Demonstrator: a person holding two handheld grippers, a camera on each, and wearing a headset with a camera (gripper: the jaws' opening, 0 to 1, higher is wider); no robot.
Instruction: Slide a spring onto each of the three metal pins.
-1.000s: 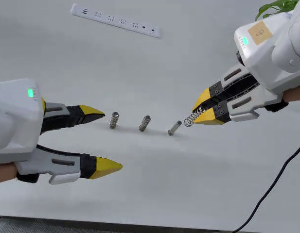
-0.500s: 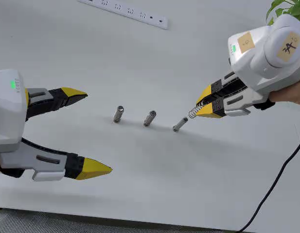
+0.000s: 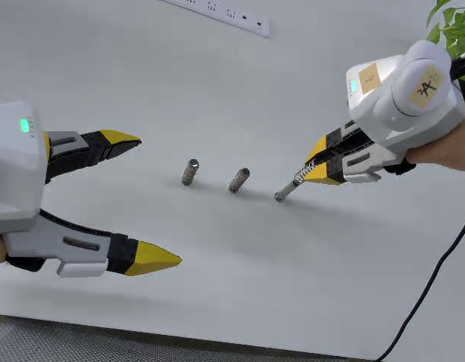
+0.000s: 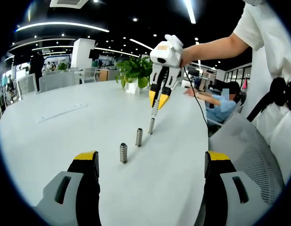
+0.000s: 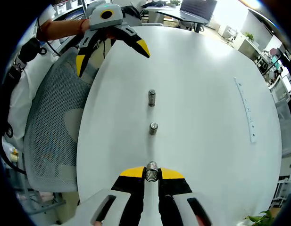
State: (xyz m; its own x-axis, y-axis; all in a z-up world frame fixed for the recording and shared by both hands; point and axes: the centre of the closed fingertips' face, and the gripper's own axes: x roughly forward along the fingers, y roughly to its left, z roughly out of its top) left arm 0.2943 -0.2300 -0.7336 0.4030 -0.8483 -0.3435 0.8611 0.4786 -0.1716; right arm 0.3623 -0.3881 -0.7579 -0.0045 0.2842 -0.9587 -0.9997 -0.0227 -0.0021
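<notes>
In the head view my right gripper pinches the spring, its free end at the top of the bare pin, both leaning one way. In the left gripper view my left gripper gapes empty, well apart. In the right gripper view the two loaded pins line up straight beyond.

Bare bench lies ahead of the left gripper up to a row of three pins, which stands between it and the right gripper. That gripper's clamped spring reaches the nearest pin. A cable trails behind it.
</notes>
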